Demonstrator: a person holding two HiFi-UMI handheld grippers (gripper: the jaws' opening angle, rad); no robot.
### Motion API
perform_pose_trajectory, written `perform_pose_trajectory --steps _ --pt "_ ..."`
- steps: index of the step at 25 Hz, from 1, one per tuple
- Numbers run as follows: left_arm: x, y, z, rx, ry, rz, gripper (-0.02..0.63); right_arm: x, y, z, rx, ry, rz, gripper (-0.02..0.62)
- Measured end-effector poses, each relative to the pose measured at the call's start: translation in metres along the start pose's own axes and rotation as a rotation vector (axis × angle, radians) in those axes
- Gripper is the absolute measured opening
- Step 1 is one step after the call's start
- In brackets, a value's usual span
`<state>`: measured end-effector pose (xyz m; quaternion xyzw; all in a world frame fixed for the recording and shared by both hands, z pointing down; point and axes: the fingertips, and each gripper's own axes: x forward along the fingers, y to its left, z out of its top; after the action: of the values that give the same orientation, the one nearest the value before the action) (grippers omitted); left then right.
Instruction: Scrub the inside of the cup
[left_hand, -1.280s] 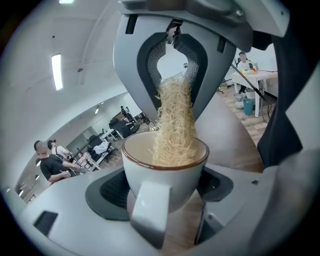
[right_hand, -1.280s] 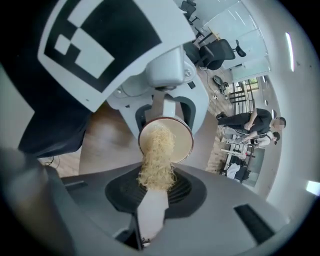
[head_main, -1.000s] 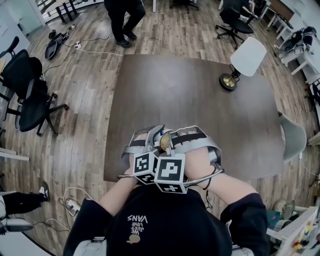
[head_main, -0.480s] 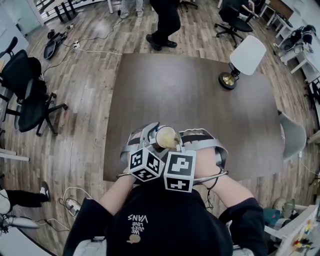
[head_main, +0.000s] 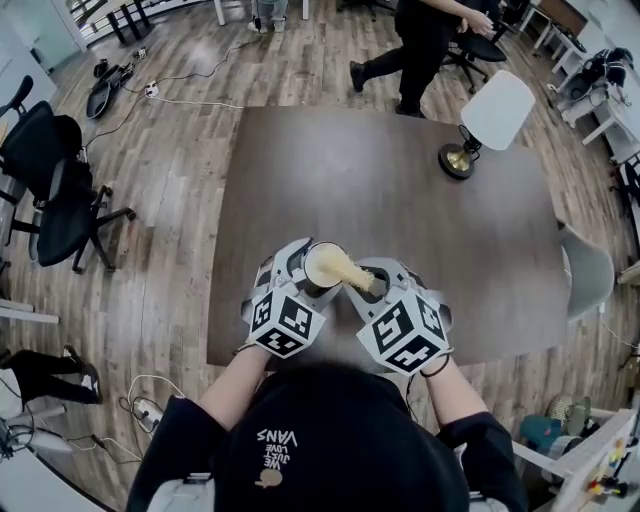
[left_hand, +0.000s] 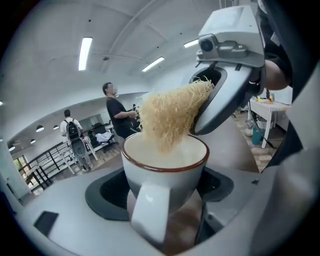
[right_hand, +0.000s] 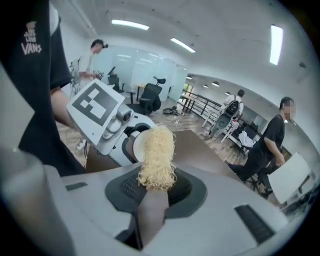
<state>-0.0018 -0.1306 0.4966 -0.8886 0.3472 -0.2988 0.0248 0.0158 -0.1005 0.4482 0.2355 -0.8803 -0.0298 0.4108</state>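
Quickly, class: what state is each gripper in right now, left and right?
Left gripper: shut on the cup.
Right gripper: shut on the fibrous scrubber, its tip at the cup's mouth.

Left tool (left_hand: 162, 207) clamps cup (left_hand: 165, 172); scrubber (left_hand: 170, 117) tip at mouth.

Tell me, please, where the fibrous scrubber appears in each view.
Head view: lower centre, scrubber tip in the cup's mouth.
Left gripper view: upper centre, dipping into the cup.
Right gripper view: centre, clamped by the right gripper.
Shared landmark: the cup, visible in all three.
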Motion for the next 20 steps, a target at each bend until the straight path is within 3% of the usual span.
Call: perform_pose_trajectory --steps 3,8,16,20 --pt "0.004 0.002 0.004 -0.060 -0.027 -0.018 0.402 -0.001 -0.008 0.000 0.176 -0.125 0.003 0.081" --pt "0.011 0.003 0.009 -0.087 -0.053 -0.034 0.402 -0.008 -0.022 -0.004 0.411 -0.301 -0.002 0.081" --pt "0.026 0.013 0.001 -0.174 -0.079 -0.057 0.402 -0.039 -0.045 -0.016 0.689 -0.592 -0.118 0.081" --pt "0.038 0.022 -0.008 -0.217 -0.086 -0.041 0.402 -0.055 -0.049 -0.032 0.751 -0.647 -0.160 0.081"
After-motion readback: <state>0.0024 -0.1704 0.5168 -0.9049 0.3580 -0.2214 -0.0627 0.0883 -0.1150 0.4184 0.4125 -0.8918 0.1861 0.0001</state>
